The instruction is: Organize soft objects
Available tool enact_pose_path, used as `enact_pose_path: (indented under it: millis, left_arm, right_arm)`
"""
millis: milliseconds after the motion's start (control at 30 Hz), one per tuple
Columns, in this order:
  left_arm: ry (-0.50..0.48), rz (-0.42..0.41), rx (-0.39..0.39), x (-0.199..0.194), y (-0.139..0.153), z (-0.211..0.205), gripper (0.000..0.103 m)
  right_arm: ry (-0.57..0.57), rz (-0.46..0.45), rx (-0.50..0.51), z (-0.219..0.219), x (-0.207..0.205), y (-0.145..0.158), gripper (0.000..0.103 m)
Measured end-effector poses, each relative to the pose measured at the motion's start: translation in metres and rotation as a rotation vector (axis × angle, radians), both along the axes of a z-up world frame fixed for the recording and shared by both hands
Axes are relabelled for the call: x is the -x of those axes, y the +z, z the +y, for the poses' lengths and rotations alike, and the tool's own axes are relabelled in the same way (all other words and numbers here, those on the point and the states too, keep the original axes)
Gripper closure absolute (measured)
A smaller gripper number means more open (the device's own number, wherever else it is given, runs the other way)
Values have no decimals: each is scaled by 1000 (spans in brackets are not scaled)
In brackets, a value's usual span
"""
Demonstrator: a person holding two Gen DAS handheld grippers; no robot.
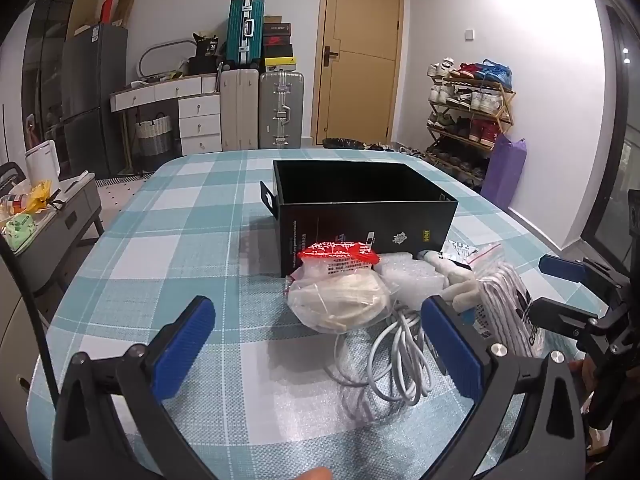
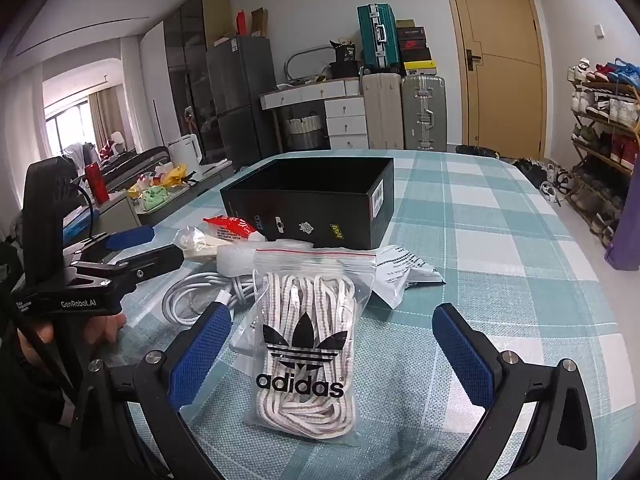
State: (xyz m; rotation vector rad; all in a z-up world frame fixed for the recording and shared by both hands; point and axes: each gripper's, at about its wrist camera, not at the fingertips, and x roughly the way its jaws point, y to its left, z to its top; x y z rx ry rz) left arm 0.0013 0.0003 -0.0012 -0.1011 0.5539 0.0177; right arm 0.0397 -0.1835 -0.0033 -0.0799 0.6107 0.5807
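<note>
An open black box (image 1: 360,204) (image 2: 316,200) stands on the checked tablecloth. In front of it lie soft items: a clear bag with a red label holding a cream mask (image 1: 340,288) (image 2: 228,228), a coiled white cable (image 1: 392,356) (image 2: 196,292), a bubble-wrap piece (image 1: 412,276), and an adidas zip bag of laces (image 2: 308,352) (image 1: 508,308). My left gripper (image 1: 316,348) is open and empty, its fingers either side of the mask bag and cable. My right gripper (image 2: 332,356) is open and empty, with the adidas bag between its fingers.
A white printed sachet (image 2: 400,272) lies right of the adidas bag. The table's left edge (image 1: 80,264) drops to a grey side cabinet (image 1: 60,208). Suitcases (image 1: 264,108), a door and a shoe rack (image 1: 468,116) stand behind the table.
</note>
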Motion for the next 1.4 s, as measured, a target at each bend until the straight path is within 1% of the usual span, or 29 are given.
enact_pose_path:
  millis: [100, 300, 600, 933, 1200, 1400]
  left_arm:
    - [1, -10, 3, 3, 0, 2, 0]
    - [6, -3, 2, 2, -1, 8, 0]
    - [11, -19, -9, 4, 4, 4, 0]
    - [21, -45, 3, 7, 6, 5, 0]
    - [24, -56, -8, 7, 7, 4, 0]
    - [25, -53, -3, 6, 7, 6, 0]
  right_arm:
    - [5, -5, 0, 0, 1, 0, 0]
    - [7, 0, 7, 1, -1, 0, 0]
    - [13, 0, 5, 0, 0, -2, 0]
    - [14, -2, 4, 2, -1, -5, 0]
    - [16, -2, 4, 3, 0, -5, 0]
    - [18, -3, 4, 3, 0, -6, 0]
